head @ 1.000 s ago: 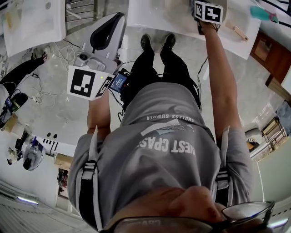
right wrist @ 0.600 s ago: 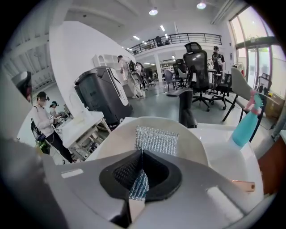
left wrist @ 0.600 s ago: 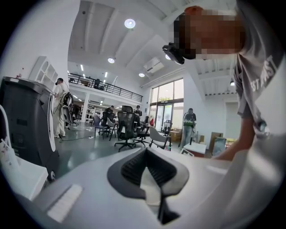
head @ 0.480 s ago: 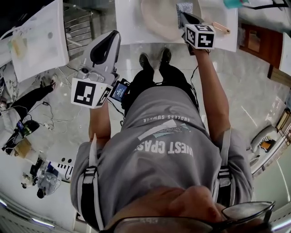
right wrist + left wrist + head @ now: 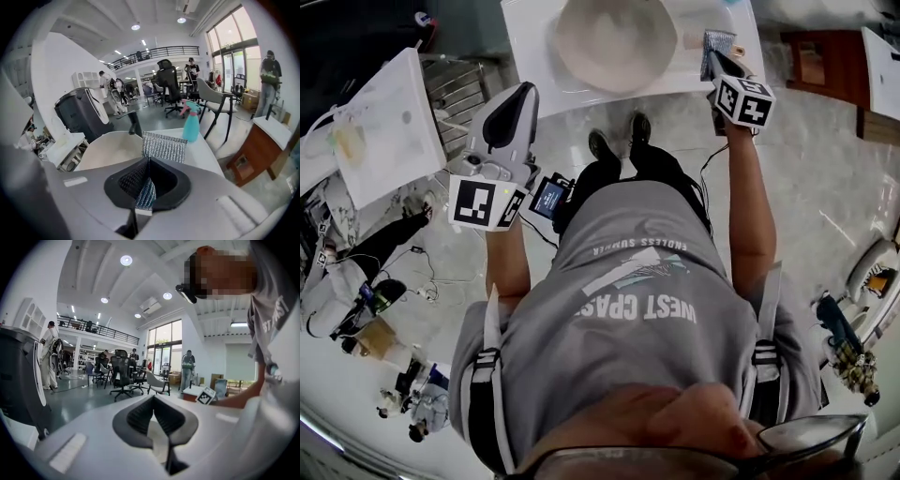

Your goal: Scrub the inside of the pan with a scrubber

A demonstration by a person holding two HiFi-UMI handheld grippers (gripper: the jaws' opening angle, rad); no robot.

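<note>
Cream pan, head view: the round pan point(image 5: 605, 42) sat on the white table point(image 5: 525, 56) with its inside facing up.
Scrubber, head view: the silvery mesh scrubber point(image 5: 718, 41) stood just right of the pan, outside its rim and not touching it.
Right gripper, head view: the right gripper point(image 5: 717, 62) was right of the pan and pinched the scrubber's near edge. Its marker cube sat on the side away from the pan.
Left gripper, head view: the left gripper point(image 5: 528, 90) hung on the near left side of the pan, off the table's edge and over the floor. Its nose pointed toward the pan.
Left tongs, left gripper view: the left gripper point(image 5: 153, 398) had its dark ribbed pads drawn together at the tips, with nothing between them.
Background, left gripper view: black office chairs point(image 5: 123, 373) stood on a grey floor in an open hall.
Right tongs, right gripper view: the right gripper point(image 5: 149, 160) was clamped on the scrubber point(image 5: 164, 146). The mesh ran down between the pads, and its upper part stood above the tips.
Pan, right gripper view: the pan point(image 5: 112, 150) lay left of the scrubber and beyond it, with its pale inside open to view. A black handle point(image 5: 135, 124) showed on its far side.
Table, right gripper view: the white table point(image 5: 202, 152) showed bare to the right of the pan.
Spray bottle, right gripper view: a teal spray bottle point(image 5: 191, 123) stood upright beyond the pan, to its right.
Cabinet, right gripper view: a brown wooden cabinet point(image 5: 255, 150) stood well to the right of the pan, off the table.
</note>
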